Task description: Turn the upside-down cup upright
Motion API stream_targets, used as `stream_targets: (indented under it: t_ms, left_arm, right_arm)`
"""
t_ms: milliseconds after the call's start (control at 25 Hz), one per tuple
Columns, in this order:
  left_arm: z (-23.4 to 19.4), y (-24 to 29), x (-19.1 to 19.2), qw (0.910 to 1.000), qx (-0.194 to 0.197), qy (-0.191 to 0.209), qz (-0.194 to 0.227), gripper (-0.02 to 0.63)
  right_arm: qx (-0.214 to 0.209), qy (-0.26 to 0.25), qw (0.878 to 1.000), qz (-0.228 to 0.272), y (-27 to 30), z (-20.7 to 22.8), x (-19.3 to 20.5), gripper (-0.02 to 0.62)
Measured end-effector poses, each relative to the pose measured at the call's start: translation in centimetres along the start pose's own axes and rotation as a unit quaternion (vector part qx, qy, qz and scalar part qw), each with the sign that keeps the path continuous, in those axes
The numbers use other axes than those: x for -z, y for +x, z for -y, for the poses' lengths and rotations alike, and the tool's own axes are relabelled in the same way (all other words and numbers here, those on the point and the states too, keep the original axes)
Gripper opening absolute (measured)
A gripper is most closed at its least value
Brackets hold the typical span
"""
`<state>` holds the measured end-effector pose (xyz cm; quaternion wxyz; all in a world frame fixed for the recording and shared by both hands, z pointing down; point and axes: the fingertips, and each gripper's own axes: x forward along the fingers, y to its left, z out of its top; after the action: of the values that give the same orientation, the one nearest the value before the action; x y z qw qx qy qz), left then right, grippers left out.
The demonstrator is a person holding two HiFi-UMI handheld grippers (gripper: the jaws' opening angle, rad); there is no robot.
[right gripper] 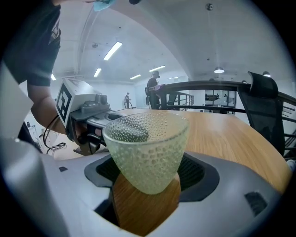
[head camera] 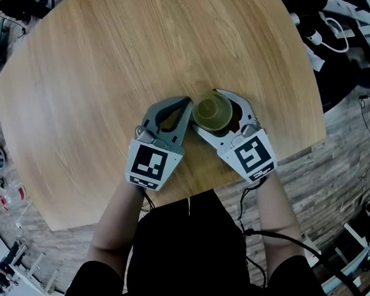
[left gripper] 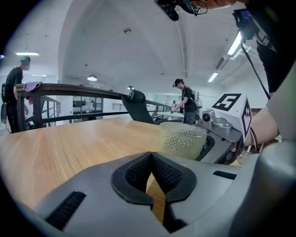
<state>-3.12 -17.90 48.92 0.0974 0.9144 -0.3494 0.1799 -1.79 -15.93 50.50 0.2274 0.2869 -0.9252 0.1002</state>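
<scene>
Your right gripper (right gripper: 147, 172) grips the dimpled glass cup (right gripper: 147, 148) by its lower half, a pad pressed to either side. The cup stands upright, mouth up, over the near edge of the wooden table (head camera: 104, 74). Your left gripper (head camera: 182, 105) is closed on nothing, its tips just to the left of the cup

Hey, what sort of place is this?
Probably a lab or workshop in a large hall: cables lie on the floor round the table, strip lights run along a high ceiling, and a railing stands behind.
</scene>
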Motion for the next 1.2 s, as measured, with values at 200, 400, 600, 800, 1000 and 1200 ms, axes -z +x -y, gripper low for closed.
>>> stream_targets:
  t_ms: [200, 400, 600, 800, 1000, 1200]
  left_arm:
    - [-0.5, -0.2, 0.5, 0.9998, -0.014, -0.010, 0.000, 0.008]
    - [-1.2, -1.5, 0.5, 0.9993, -0.033, -0.017, 0.001, 0.008]
    - [-0.3, -2.6, 0.5, 0.9990, -0.041, -0.018, 0.000, 0.008]
    - [0.3, -3.1, 0.4, 0.9988, -0.046, -0.014, 0.001, 0.008]
    - [0.4, -4.2, -0.3, 0.9978, -0.064, -0.013, 0.010, 0.008]
    - [1.0, -5.6, -1.9, 0.9962, -0.083, -0.002, 0.027, 0.008]
  right_arm:
    - [0.007, -0.001, 1.000, -0.005, -0.2, 0.2, 0.3, 0.313]
    - [0.010, 0.009, 1.000, -0.016, -1.6, -0.2, 1.1, 0.311]
    - [0.017, 0.028, 0.999, 0.013, -2.5, -0.4, 0.2, 0.321]
    - [0.016, 0.027, 0.999, 0.016, -3.0, -0.2, -0.1, 0.333]
    - [0.024, 0.029, 0.999, 0.038, -4.9, -0.2, -1.1, 0.337]
    - [0.038, 0.029, 0.998, 0.048, -7.9, -0.1, -1.7, 0.337]
